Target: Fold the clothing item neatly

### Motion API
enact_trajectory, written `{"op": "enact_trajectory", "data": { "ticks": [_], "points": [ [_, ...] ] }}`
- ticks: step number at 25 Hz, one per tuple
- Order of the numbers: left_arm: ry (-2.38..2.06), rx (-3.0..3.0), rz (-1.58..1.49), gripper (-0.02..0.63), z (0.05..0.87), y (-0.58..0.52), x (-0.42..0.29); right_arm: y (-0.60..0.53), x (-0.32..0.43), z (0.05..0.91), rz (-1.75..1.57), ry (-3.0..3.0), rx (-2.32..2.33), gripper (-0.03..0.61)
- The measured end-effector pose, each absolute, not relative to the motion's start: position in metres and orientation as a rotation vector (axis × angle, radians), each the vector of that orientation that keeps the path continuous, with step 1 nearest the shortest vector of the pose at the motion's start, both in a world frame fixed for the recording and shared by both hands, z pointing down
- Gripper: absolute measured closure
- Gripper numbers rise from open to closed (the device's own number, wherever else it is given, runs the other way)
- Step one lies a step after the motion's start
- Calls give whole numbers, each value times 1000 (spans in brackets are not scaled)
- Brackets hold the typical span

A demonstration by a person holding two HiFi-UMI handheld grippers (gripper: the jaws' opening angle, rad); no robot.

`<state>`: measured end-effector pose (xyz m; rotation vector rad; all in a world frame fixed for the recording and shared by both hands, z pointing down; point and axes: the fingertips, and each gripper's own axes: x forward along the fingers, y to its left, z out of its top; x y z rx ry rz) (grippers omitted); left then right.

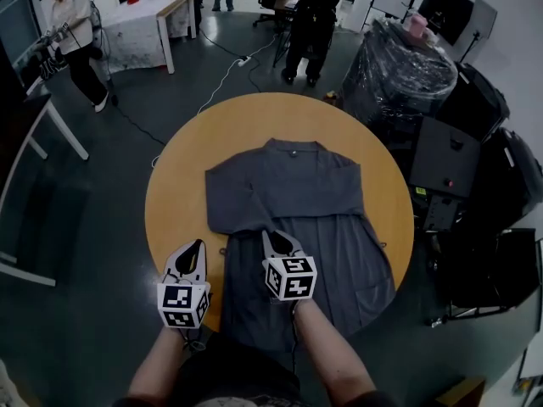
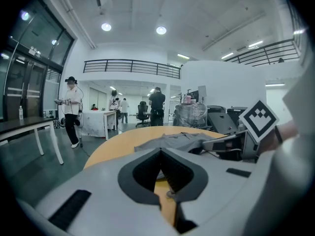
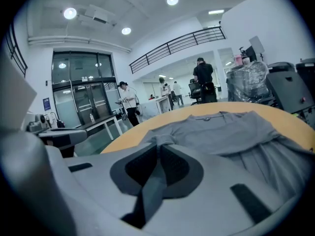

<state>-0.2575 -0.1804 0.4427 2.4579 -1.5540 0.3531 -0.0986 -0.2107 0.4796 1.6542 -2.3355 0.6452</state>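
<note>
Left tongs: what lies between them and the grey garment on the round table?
Only a narrow strip of bare orange tabletop. The left tongs sit beside the grey garment, not on it. The head view shows this.

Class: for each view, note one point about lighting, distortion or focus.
Head view: dim, even light; the grey garment on the round table is sharp. Left gripper view: strong fisheye, black corners, glaring ceiling lights. Right gripper view: same fisheye; the right gripper, up close, looks soft.

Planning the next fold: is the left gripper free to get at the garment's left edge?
Probably yes: the left gripper is shut and empty, just beside the garment, with only bare table between.
</note>
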Motion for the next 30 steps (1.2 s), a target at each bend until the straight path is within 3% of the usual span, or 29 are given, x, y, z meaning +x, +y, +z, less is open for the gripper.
{"op": "enact_trajectory", "data": {
  "ticks": [14,23,30],
  "points": [
    [-1341,2525,228,606,450,-237,-235,-246,-75,446,521,-2315,1696,564],
    [-1326,2529,263,606,455,-246,-204,-275,-4,416,456,-2380,1760,564],
    [-1427,2504,324,606,451,-247,-164,-285,92,402,475,-2397,1880,563]
  ]
}}
